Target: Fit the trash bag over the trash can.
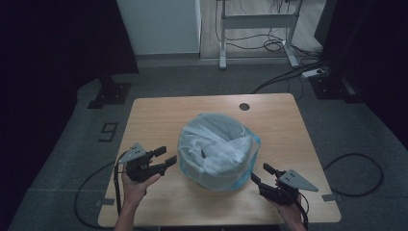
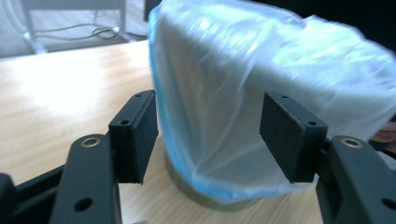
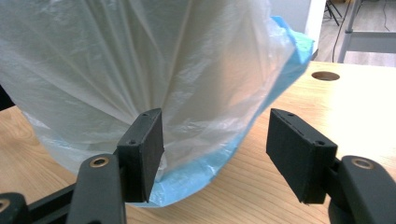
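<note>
A round bin [image 1: 219, 151] stands in the middle of the wooden table [image 1: 159, 115], lined with a pale plastic bag [image 1: 211, 144] whose blue-tinted edge hangs down over its rim. My left gripper [image 1: 166, 156] is open just left of the bin, and its jaws frame the draped bag [image 2: 219, 107] with nothing between them. My right gripper [image 1: 261, 172] is open at the bin's front right. Its jaws stand close to the hanging blue hem [image 3: 205, 172] without touching it.
A round cable hole [image 1: 244, 106] sits near the table's far edge. Beyond the table are a desk frame [image 1: 255, 29], cables on the floor [image 1: 284, 72] and a white cabinet [image 1: 159, 24]. Bare tabletop lies left and right of the bin.
</note>
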Demonstrator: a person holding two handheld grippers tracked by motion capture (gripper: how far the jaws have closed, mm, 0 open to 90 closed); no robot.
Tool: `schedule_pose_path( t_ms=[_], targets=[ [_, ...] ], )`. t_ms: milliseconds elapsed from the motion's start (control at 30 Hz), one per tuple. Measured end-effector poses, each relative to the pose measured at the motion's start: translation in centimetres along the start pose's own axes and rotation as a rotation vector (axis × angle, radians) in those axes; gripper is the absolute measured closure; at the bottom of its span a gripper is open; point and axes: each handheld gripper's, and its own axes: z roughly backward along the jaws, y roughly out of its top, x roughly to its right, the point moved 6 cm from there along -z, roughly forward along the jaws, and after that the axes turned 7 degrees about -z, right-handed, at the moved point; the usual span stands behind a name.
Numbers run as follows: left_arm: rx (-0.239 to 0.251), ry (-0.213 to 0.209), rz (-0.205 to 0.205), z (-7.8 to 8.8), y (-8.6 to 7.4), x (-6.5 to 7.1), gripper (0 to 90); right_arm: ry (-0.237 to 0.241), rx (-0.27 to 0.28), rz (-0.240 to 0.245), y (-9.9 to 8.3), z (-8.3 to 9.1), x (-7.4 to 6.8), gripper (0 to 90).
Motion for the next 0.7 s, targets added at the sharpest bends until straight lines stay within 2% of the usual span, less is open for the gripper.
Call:
schedule_pose_path(
  t_ms=[133, 233, 367, 500, 700],
  targets=[
    [-0.002, -0.057, -0.069, -0.2, 1.6, 0.1, 34.8, 0.002, 0.003, -0.01, 0.2, 0.2, 0.5, 36.1],
    [-0.002, -0.106, -0.08, -0.7, 2.5, -0.1, 34.6, 0.003, 0.009, -0.014, 0.3, 0.3, 0.9, 36.5],
    [0.016, -0.193, -0.057, -1.6, 3.6, -0.4, 34.6, 0.001, 0.01, -0.019, 0.3, 0.4, 1.2, 37.3],
    [0.015, -0.238, -0.07, -2.6, 4.7, -0.5, 35.4, -0.003, 0.015, -0.026, 0.4, 0.6, 1.5, 37.7],
    [-0.049, -0.287, -0.124, -4.3, 6.5, -0.1, 37.3, -0.006, 0.019, -0.029, 0.4, 0.7, 1.7, 38.4]
  ],
)
